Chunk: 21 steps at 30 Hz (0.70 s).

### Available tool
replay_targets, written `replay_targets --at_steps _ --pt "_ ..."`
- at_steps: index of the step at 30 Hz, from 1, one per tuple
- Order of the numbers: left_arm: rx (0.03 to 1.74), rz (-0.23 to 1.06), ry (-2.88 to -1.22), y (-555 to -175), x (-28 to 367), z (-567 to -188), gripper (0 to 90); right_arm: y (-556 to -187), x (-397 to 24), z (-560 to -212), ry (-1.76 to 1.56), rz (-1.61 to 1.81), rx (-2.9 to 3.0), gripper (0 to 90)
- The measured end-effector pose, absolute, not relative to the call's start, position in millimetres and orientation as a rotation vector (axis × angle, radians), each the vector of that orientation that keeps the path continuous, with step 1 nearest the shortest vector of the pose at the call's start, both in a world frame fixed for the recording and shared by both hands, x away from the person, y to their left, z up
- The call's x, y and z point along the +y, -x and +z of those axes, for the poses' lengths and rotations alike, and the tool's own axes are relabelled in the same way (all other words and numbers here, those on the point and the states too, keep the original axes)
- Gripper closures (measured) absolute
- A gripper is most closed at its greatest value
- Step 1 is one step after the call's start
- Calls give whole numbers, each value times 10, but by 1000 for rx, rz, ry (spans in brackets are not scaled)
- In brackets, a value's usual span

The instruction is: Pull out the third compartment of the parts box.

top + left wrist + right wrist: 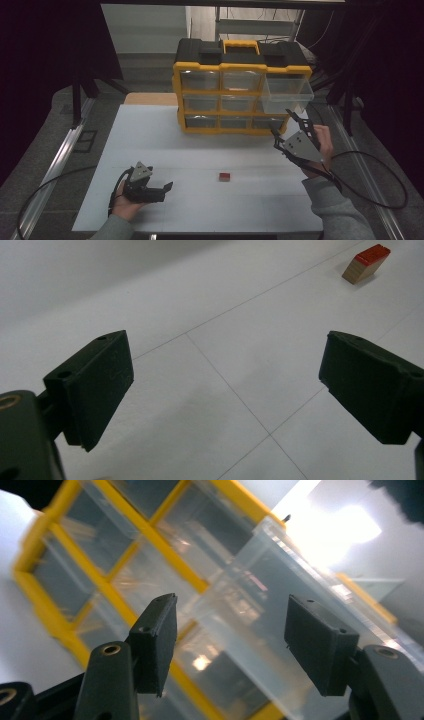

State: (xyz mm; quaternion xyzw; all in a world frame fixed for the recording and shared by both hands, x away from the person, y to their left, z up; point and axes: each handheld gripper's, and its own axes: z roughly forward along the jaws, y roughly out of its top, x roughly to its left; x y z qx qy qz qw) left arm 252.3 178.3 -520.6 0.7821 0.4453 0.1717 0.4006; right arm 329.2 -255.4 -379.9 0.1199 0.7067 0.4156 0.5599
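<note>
Drawer [286,93], clear plastic, stood pulled out from the top right slot of the yellow organizer [241,92] at the table's [150,150] far side. Right gripper [290,127] hung just below and in front of the drawer, jaws apart with nothing between them, not touching it. Left gripper [167,187] rested low on the table well in front of the organizer, jaws wide and empty. Red-topped block [224,176] lay in front of the organizer, right of the left gripper.

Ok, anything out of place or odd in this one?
One thing: the top-right clear drawer of the yellow organizer sticks out toward the table edge while the others sit flush. The open right gripper is just in front of it. The small red block lies alone mid-table.
</note>
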Motion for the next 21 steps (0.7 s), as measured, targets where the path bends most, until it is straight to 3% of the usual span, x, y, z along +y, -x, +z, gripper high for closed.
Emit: replay_targets --at_steps 21 --pt "1119 435 -1979 -2526 1776 -5207 79 -3297 -2501 -3876 -463 1253 1932 361"
